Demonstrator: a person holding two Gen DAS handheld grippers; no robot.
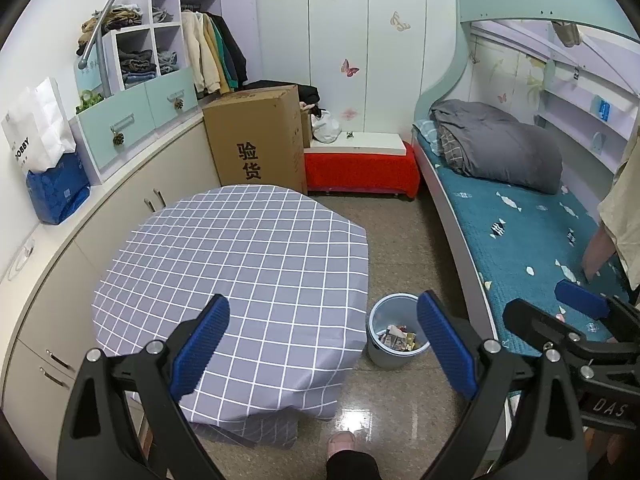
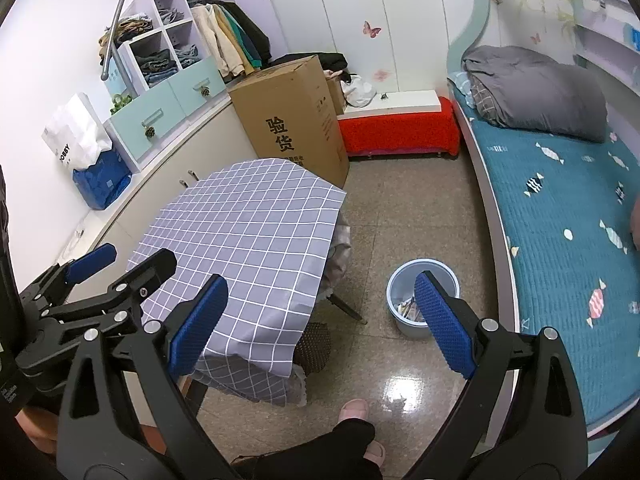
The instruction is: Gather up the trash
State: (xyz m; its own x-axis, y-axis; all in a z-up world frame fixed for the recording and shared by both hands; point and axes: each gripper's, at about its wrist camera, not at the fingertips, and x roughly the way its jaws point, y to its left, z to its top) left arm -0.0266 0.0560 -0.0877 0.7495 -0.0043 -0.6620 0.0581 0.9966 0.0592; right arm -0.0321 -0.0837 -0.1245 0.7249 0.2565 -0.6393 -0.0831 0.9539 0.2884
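Observation:
A light blue trash bin [image 1: 394, 334] stands on the floor right of the table, with several crumpled wrappers [image 1: 400, 338] inside. It also shows in the right wrist view [image 2: 420, 300]. The table [image 1: 232, 272] is covered with a grey checked cloth [image 2: 244, 240] and nothing lies on it. My left gripper [image 1: 324, 344] is open and empty, held above the table's near right edge. My right gripper [image 2: 322, 324] is open and empty, held above the floor between table and bin. Each gripper shows at the edge of the other's view.
A tall cardboard box [image 1: 260, 140] stands behind the table. A red-covered bench [image 1: 360, 170] is at the back. A bed with a teal cover [image 1: 532, 240] and grey duvet runs along the right. White cabinets [image 1: 60, 280] line the left wall. My feet [image 2: 354, 410] are on the floor.

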